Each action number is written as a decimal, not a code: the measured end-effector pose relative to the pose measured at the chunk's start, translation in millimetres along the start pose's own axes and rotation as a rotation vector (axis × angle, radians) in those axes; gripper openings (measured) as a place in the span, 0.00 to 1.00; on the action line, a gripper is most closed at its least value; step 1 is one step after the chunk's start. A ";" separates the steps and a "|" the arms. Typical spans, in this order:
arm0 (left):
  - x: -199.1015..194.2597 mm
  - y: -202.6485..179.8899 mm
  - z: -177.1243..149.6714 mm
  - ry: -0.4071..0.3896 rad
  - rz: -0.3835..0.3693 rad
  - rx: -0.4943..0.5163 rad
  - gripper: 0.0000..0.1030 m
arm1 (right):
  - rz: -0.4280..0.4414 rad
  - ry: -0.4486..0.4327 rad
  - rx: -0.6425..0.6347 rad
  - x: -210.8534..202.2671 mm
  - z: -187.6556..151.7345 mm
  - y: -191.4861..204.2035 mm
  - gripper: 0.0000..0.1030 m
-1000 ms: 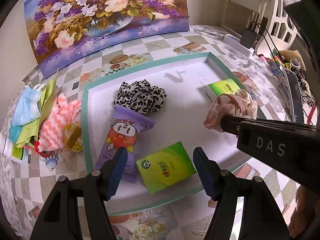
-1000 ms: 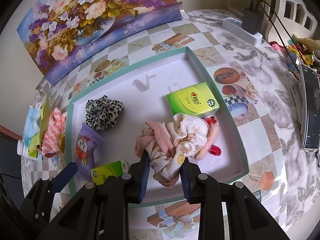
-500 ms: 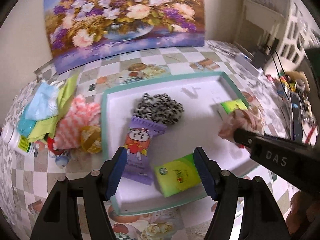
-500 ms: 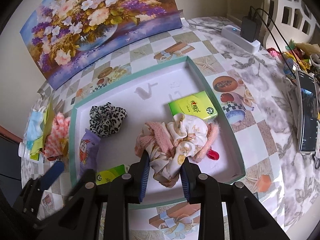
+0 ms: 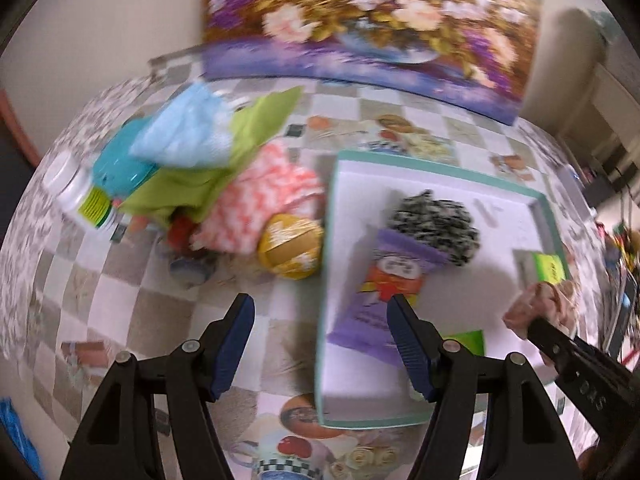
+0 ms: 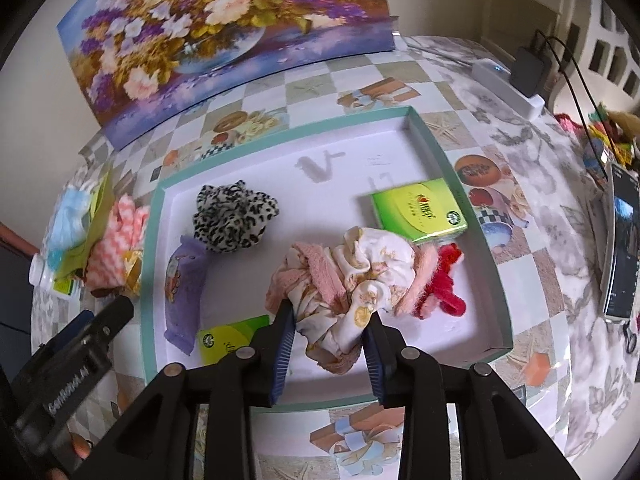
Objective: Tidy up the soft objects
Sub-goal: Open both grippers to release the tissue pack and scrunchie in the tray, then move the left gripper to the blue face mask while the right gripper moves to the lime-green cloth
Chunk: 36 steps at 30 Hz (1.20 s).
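Observation:
A teal-rimmed white tray holds a leopard scrunchie, a purple snack pouch, two green tissue packs and a red fuzzy piece. My right gripper is shut on a pink-and-cream floral cloth bundle just above the tray floor. My left gripper is open and empty above the tray's left rim. Left of the tray lies a pile: a pink-and-white cloth, a green cloth and a light blue cloth.
A yellow wrapped ball and a white bottle lie by the pile. A flower painting leans at the back. A power strip with cables and a phone sit at the right.
My left gripper has swung left, from over the tray's middle to its left rim, facing the cloth pile. My right gripper still holds the floral bundle, nearly still.

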<state>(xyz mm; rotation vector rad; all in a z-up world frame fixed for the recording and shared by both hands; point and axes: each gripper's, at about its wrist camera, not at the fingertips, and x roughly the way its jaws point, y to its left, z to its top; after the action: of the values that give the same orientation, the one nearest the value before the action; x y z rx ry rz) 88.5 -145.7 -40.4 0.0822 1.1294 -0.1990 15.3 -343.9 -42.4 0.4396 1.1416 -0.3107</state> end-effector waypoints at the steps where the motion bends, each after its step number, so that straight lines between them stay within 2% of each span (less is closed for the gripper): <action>1: 1.9 4.8 0.3 0.010 0.006 -0.017 0.68 | -0.002 0.000 -0.007 0.0 -0.5 2.7 0.40; 5: 7.3 20.0 1.8 0.034 0.020 -0.075 0.68 | 0.001 -0.005 -0.056 -1.1 -2.2 18.1 0.51; 7: 7.9 25.3 2.2 0.037 0.029 -0.093 0.69 | 0.004 -0.010 -0.078 -2.0 -2.5 25.5 0.62; 8: 8.6 28.0 2.4 0.038 0.036 -0.103 0.76 | 0.002 -0.014 -0.088 -2.3 -2.6 29.2 0.69; 9: 9.2 31.1 2.7 0.039 0.043 -0.114 0.80 | 0.000 -0.015 -0.095 -2.2 -2.7 31.9 0.72; 11: 9.2 35.5 3.3 0.038 0.048 -0.129 0.82 | -0.007 -0.016 -0.114 -1.7 -3.2 37.4 0.75; 15: 10.0 41.6 4.2 0.040 0.049 -0.147 0.84 | -0.026 -0.024 -0.134 -1.4 -4.3 43.3 0.93; 17: 11.5 44.9 5.7 0.040 0.052 -0.159 0.93 | -0.034 -0.035 -0.136 -2.3 -4.3 44.2 0.97; 29: 9.4 76.0 13.2 0.031 0.071 -0.238 0.93 | -0.036 -0.054 -0.175 -4.5 -5.9 61.9 0.99; 36: 2.9 90.4 21.4 0.013 0.079 -0.258 0.93 | -0.003 -0.048 -0.211 -5.7 -4.3 82.3 0.99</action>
<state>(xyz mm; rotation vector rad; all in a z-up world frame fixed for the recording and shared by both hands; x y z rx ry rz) 126.8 -61.0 -37.1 -0.1009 1.1537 0.0189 47.0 -269.9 -24.1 0.2437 1.1145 -0.1994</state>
